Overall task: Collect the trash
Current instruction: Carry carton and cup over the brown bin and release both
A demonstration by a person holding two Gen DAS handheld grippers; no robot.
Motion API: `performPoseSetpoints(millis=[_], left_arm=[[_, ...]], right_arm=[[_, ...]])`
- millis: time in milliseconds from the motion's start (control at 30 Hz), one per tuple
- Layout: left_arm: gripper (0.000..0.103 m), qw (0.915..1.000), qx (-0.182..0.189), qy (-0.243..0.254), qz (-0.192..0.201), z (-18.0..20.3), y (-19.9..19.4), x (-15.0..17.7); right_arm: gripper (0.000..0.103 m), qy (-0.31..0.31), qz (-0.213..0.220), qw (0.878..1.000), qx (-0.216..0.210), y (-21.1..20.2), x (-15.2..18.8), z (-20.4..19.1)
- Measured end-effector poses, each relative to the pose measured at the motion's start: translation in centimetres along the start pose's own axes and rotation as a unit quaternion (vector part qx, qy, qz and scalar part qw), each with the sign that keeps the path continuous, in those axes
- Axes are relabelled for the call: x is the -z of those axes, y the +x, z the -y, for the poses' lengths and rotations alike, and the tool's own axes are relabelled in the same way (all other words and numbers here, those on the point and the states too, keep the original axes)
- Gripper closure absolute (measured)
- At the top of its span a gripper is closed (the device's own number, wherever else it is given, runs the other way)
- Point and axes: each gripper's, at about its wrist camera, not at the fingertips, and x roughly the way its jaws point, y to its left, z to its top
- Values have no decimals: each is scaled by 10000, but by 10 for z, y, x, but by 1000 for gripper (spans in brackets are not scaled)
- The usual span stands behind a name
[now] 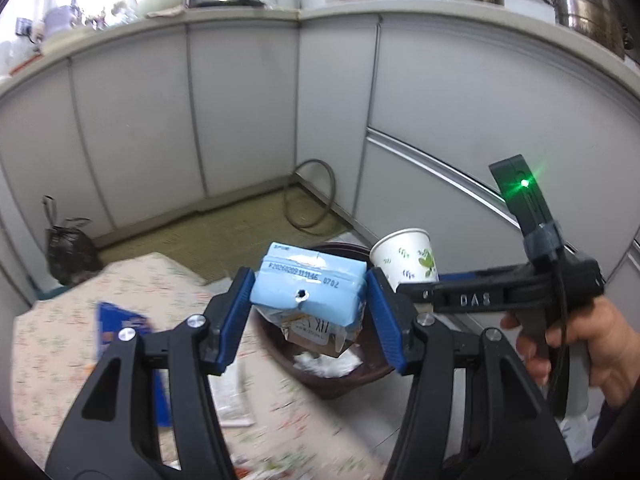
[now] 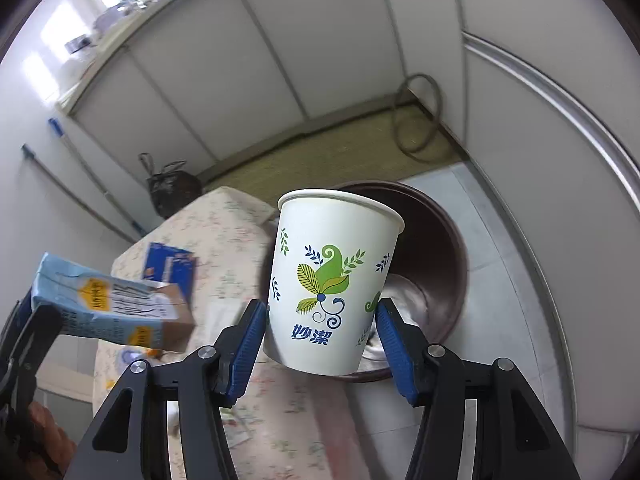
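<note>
Left gripper (image 1: 307,312) jaws clamp a light-blue carton (image 1: 308,286), long axis pointing forward, above the brown trash bin (image 1: 340,384) holding crumpled wrappers. Right gripper (image 2: 320,336) jaws grip an upright paper cup (image 2: 332,280), mouth up, over the bin's rim beside the table (image 2: 224,236).

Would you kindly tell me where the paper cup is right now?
The paper cup sits upright between the right gripper's blue fingers, held above the brown bin, right of the milk carton.

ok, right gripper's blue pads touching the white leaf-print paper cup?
Touching. The right wrist view shows both blue pads pressed against the sides of the white leaf-print paper cup, which the right gripper holds off any surface.
</note>
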Motion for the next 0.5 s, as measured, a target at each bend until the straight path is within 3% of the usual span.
performPoseSetpoints(millis=[300, 500], left_arm=[[44, 9975, -287, -267, -583, 10, 97, 18], [44, 9961, -363, -306, -748, 20, 122, 28]], right_arm=[[45, 395, -278, 9988, 92, 30, -1, 47], [44, 462, -398, 9981, 68, 45, 1, 56]])
